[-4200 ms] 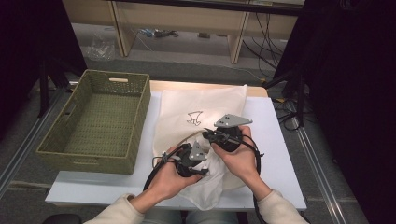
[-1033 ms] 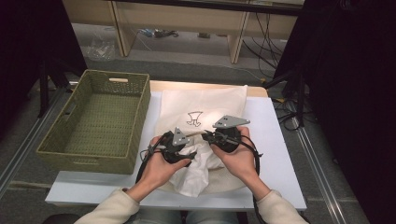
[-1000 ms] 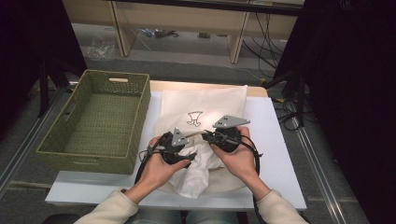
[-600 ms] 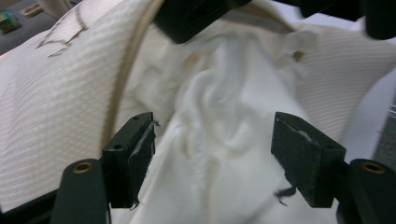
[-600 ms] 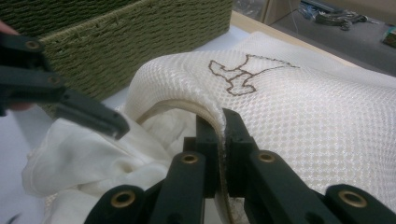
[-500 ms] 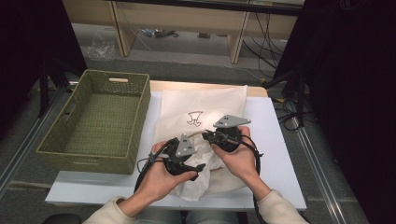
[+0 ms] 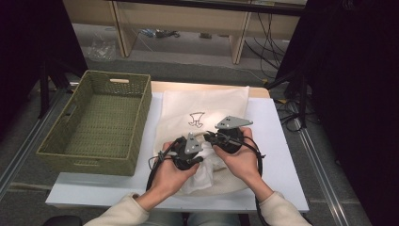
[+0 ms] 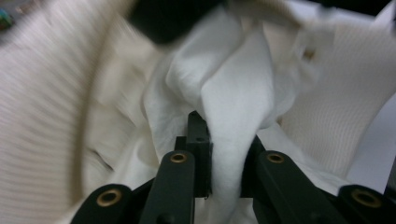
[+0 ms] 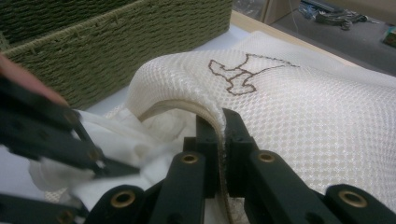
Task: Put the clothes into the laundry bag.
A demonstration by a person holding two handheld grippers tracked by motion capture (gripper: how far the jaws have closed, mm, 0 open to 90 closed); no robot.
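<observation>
Mesh cream laundry bag (image 7: 207, 106) has its rim clamped in the right claw (image 9: 219, 122) to hold the mouth open, while the left claw (image 8: 219, 140) grips the crumpled white cloth (image 8: 233, 93), having just closed on it, apparently to stuff it inside.

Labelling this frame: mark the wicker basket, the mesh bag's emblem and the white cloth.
wicker basket (image 7: 141, 96), high view, right rim.
mesh bag's emblem (image 9: 236, 74), right gripper view, its stitched outline.
white cloth (image 8: 236, 107), left gripper view, pinched fold.
</observation>
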